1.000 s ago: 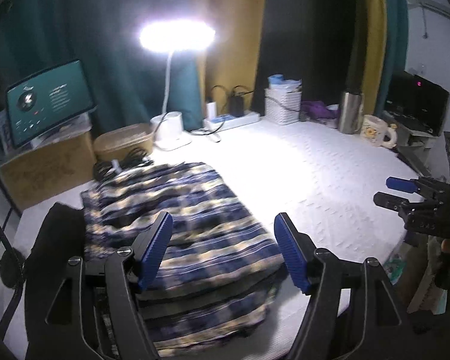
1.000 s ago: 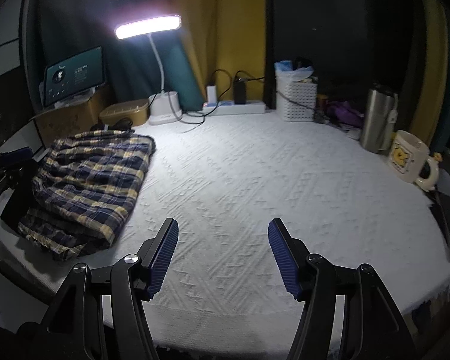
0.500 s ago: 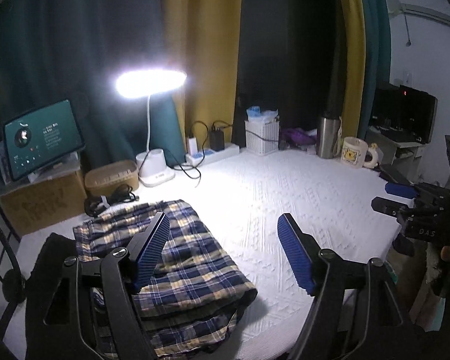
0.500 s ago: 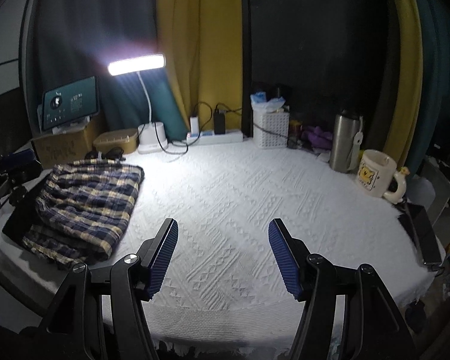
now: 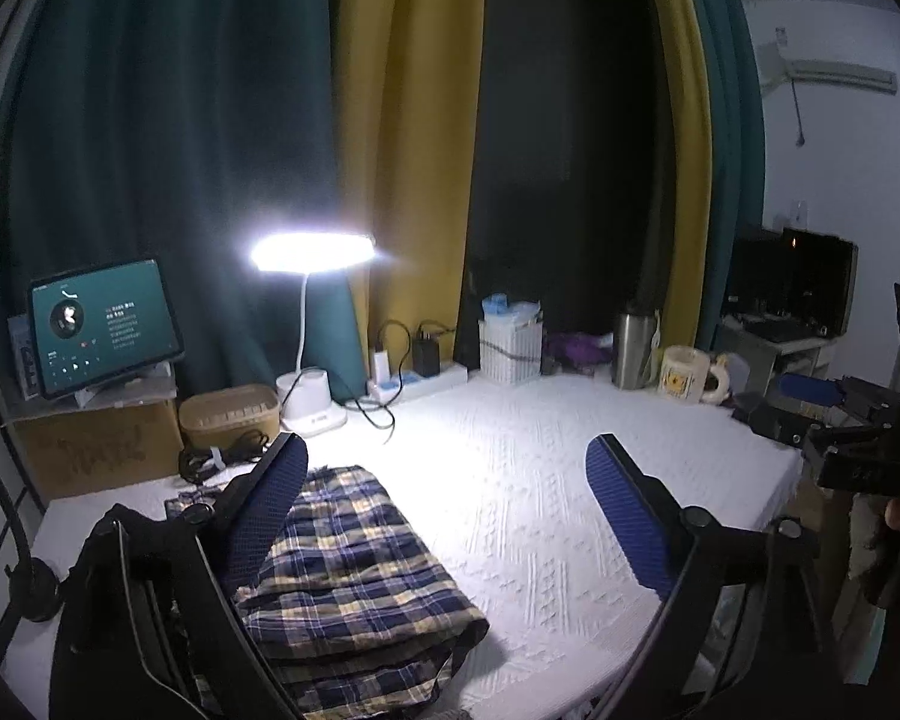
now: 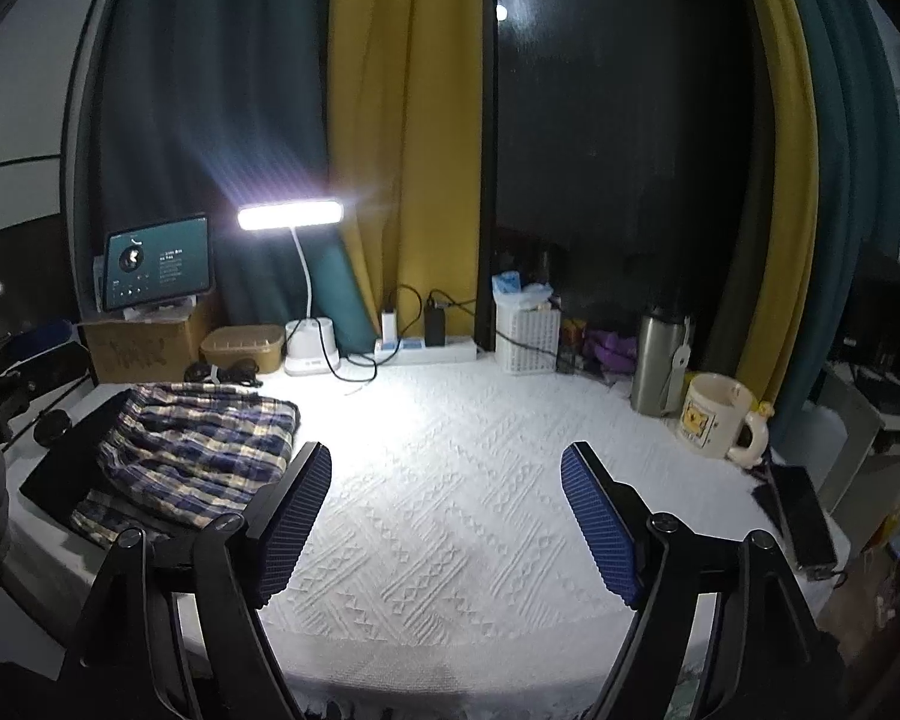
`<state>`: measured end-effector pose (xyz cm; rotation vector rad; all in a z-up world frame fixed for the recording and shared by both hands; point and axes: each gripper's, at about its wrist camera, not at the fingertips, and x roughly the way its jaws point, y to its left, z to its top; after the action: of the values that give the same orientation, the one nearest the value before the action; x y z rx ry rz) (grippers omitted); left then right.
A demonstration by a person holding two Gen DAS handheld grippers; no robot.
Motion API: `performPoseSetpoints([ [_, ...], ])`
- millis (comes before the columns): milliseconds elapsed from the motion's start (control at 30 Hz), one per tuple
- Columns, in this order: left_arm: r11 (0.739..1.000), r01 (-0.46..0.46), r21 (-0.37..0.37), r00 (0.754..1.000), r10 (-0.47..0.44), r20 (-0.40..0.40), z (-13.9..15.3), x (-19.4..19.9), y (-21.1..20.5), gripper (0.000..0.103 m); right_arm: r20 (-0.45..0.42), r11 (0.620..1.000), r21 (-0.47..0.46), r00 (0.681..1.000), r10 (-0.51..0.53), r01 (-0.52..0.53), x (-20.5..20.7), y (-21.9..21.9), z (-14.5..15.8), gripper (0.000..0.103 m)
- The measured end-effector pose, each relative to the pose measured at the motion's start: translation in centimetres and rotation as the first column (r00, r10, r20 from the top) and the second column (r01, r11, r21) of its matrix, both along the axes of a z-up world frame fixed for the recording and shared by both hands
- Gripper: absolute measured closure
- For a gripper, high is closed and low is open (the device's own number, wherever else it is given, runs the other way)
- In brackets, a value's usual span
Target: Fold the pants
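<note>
The blue, navy and yellow plaid pants (image 5: 354, 576) lie folded in a thick stack at the left end of the white textured table cover (image 5: 540, 480). They also show in the right wrist view (image 6: 192, 450), partly over a dark flat item. My left gripper (image 5: 450, 516) is open and empty, held above and just right of the stack. My right gripper (image 6: 447, 516) is open and empty, held above the bare middle of the cover near its front edge. The right gripper also shows at the right edge of the left wrist view (image 5: 810, 402).
A lit desk lamp (image 6: 291, 219), a tablet (image 6: 156, 270) on a cardboard box, a tan box (image 6: 243, 347), a power strip (image 6: 426, 349), a white basket (image 6: 525, 336), a steel flask (image 6: 660, 360) and a mug (image 6: 720, 423) line the back. A phone (image 6: 801, 513) lies at the right edge.
Both grippers have pulled back and up from the table, so the pants and cover look smaller and lower. The pants lie still. Both grippers stay open.
</note>
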<state>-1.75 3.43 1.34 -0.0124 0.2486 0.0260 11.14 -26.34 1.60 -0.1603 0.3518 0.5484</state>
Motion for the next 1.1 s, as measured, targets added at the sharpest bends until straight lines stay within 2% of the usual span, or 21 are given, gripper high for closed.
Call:
performPoseSetpoints([
  [167, 0.999, -0.032, 0.000, 0.999, 0.032, 0.037, 0.8, -1.1, 0.2, 0.009, 0.050, 1.000, 0.002, 0.999, -0.016, 0.016, -1.3, 0.2, 1.4, 0.018],
  [333, 0.997, -0.073, 0.003, 0.994, 0.073, 0.078, 1.5, -2.4, 0.7, 0.005, 0.110, 0.999, 0.012, 0.993, -0.031, 0.030, -2.8, 0.2, 2.8, 0.008],
  [433, 0.995, -0.099, 0.012, 0.989, 0.097, 0.110, 1.9, -3.2, 0.9, 0.002, 0.127, 0.999, 0.015, 0.991, -0.036, 0.034, -3.4, 0.4, 3.5, 0.007],
  [667, 0.988, -0.149, 0.038, 0.972, 0.139, 0.188, 3.0, -5.2, 0.6, 0.001, 0.169, 0.998, 0.036, 0.984, -0.052, 0.047, -5.1, 0.6, 5.3, 0.006],
  [967, 0.984, -0.177, 0.023, 0.943, 0.163, 0.289, 4.5, -7.6, 0.6, 0.001, 0.198, 0.995, 0.089, 0.978, -0.062, 0.045, -6.4, 0.2, 7.2, 0.002],
  [1100, 0.985, -0.175, 0.000, 0.940, 0.167, 0.297, 5.3, -8.2, 0.8, 0.001, 0.215, 0.992, 0.114, 0.974, -0.071, 0.047, -7.2, 0.0, 8.2, 0.002],
])
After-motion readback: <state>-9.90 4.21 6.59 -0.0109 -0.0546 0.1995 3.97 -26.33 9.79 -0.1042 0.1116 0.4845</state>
